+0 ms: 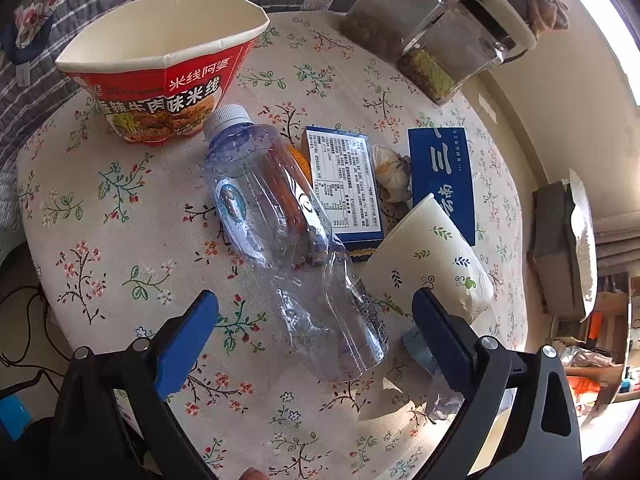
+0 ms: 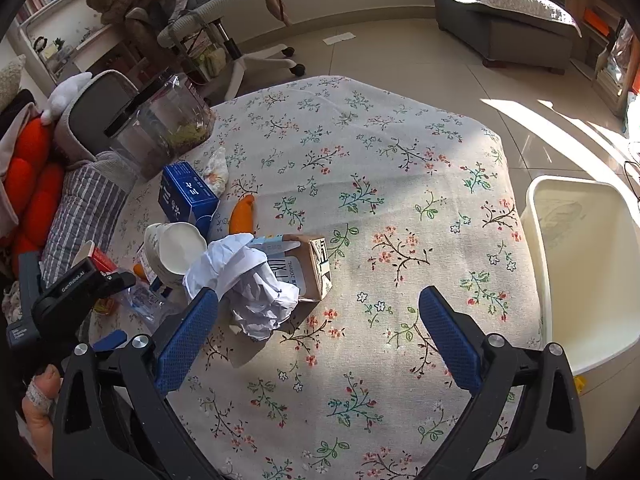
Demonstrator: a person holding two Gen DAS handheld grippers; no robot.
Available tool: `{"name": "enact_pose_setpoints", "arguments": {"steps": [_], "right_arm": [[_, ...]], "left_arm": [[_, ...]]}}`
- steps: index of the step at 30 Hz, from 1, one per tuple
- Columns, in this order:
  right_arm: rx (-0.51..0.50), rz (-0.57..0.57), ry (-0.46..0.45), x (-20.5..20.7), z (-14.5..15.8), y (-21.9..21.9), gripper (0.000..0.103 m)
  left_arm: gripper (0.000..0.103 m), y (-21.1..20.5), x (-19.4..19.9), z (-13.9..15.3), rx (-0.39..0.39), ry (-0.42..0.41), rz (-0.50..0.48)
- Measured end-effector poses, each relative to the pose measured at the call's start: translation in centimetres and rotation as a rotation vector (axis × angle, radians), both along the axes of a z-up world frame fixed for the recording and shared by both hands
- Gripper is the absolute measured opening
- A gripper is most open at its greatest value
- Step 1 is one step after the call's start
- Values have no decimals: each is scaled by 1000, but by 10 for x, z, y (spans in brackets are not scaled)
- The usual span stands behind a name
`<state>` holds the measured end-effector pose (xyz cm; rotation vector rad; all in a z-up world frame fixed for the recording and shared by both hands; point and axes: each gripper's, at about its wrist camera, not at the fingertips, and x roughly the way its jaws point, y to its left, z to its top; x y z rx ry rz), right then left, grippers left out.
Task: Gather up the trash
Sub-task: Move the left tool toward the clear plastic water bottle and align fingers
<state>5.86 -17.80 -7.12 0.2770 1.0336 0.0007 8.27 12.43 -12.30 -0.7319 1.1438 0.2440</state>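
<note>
A clear plastic bottle (image 1: 280,232) with a white cap lies on the floral tablecloth (image 1: 120,240); its base reaches between the blue fingers of my open left gripper (image 1: 316,304). A paper cup (image 1: 432,256) lies on its side by the right finger. Behind are a red noodle bowl (image 1: 160,64) and two blue boxes (image 1: 344,184). In the right wrist view my right gripper (image 2: 318,300) is open above the cloth, with crumpled white paper (image 2: 252,288) and a small carton (image 2: 308,268) just left of it. A cream bin (image 2: 584,264) stands at the table's right edge.
Glass jars (image 1: 424,40) stand at the table's far edge. An orange peel (image 2: 242,216), a tipped cup (image 2: 176,248) and a blue box (image 2: 186,196) lie left of the carton. A swivel chair (image 2: 224,20) and a grey footstool (image 2: 508,20) stand on the tiled floor.
</note>
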Motion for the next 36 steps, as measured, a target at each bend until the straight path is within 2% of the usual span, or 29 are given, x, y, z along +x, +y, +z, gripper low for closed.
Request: {"name": "enact_pose_setpoints", "arguments": {"steps": [19,29,34,36], "right_arm": [[18,-28,18,3,-4,-20,96],[-2,-34,33,4,-11,-18,96],[-2,-28,37,5,-12,-16,96],[-1,-25,36,5,-12,-15,96]], "left_arm": [[94,8,24,-35,-40,47,63],[81,18,16,-34,-80,33,64],[80,22,14,-33,-94,32,62],[75,21,15,-32,-95,27,50]]}}
